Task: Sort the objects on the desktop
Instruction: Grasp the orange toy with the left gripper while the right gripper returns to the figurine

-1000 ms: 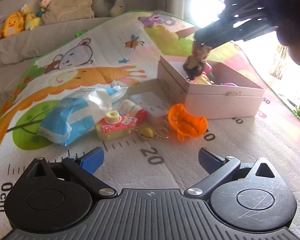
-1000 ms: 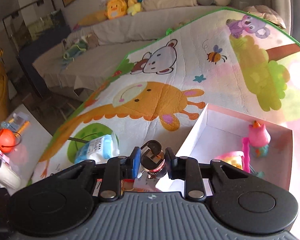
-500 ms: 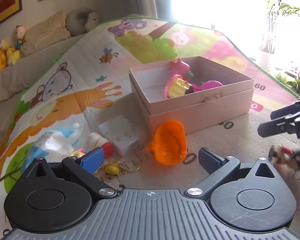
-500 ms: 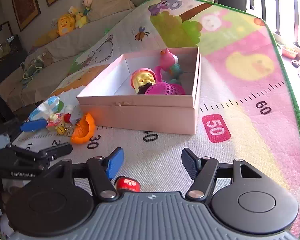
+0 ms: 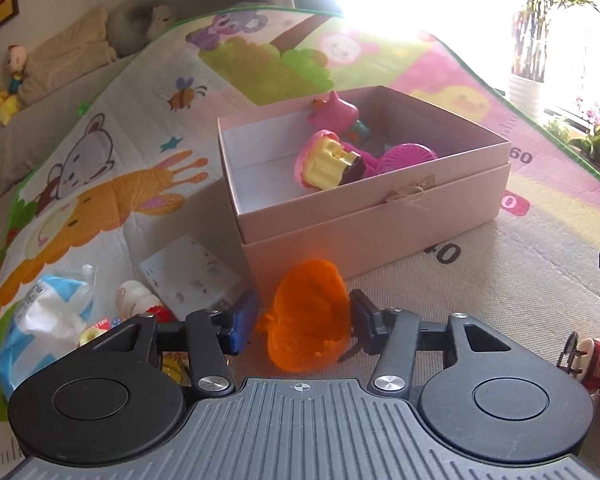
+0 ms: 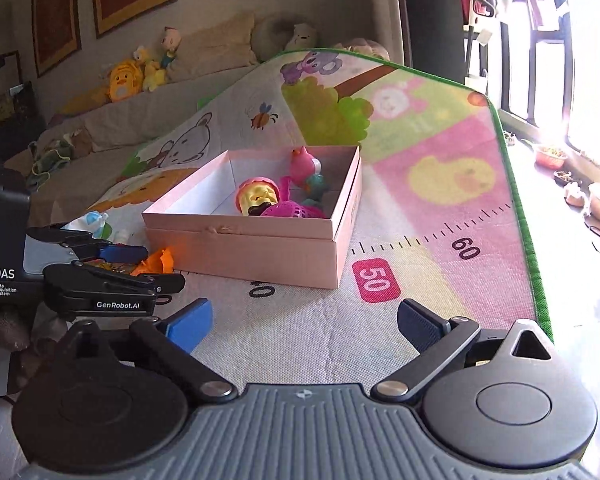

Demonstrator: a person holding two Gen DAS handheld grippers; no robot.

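Left wrist view, left gripper point(image 5: 303, 323) clamped on orange toy point(image 5: 310, 316); right gripper point(image 6: 305, 322) spread wide, holding nothing

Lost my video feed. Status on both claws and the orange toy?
Left claw closing around orange toy, contact unclear. Right claw open, empty. Pink box just behind toy; red figurine lying on mat to the right.

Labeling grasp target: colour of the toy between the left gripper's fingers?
Orange toy; left wrist view shows it best.
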